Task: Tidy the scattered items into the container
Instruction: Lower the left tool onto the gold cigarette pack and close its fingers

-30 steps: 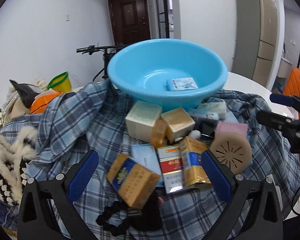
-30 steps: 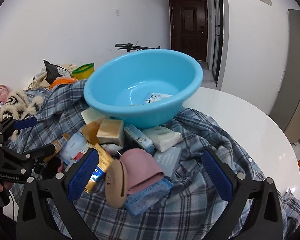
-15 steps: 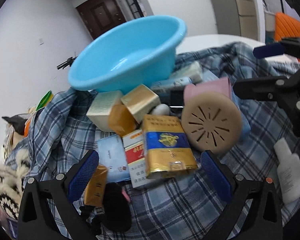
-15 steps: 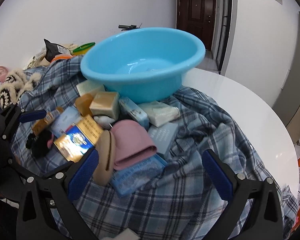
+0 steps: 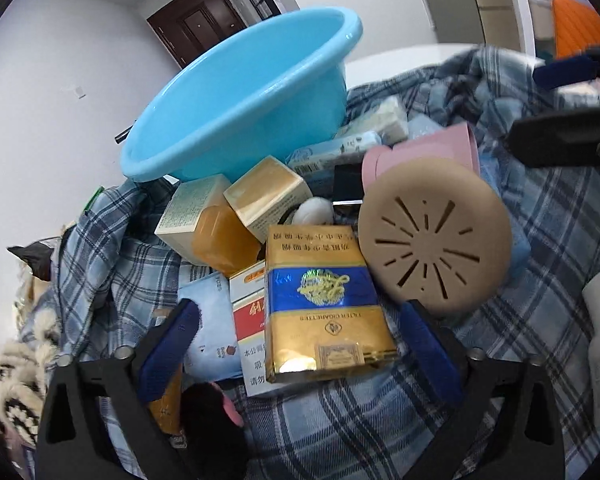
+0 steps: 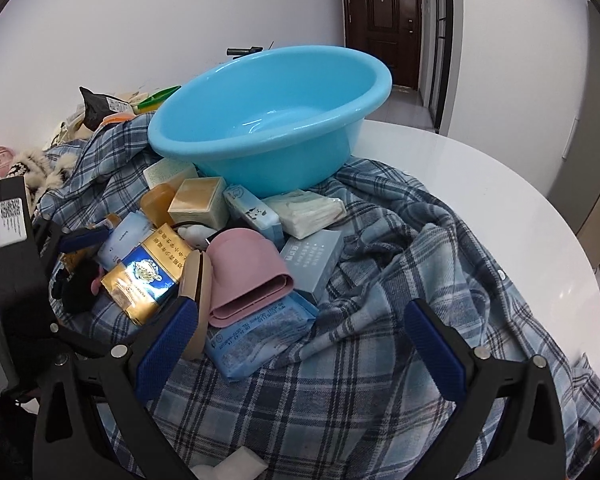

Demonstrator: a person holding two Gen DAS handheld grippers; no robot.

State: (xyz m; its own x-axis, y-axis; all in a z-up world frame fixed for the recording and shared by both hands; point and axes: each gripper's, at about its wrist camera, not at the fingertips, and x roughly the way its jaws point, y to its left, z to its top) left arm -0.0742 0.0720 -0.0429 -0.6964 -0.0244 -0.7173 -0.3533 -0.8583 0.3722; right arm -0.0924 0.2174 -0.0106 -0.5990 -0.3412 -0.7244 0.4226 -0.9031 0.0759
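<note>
Gold cigarette pack (image 5: pixel 327 304) | flat, long axis between open left claw (image 5: pixel 300 344) fingers

Black frame on the left gripper (image 5: pixel 300 344), a forked bracket with round silver screw heads along its arms just below the gold cigarette pack (image 5: pixel 326 312). Its fingers (image 5: pixel 168 350) carry dark blue, finely textured pads. Same build on the right gripper (image 6: pixel 300 346): black arms, silver screws, blue ribbed pads. From the right wrist view, left of the pack, the left gripper's black body wears a white sticker with a QR code.
</note>
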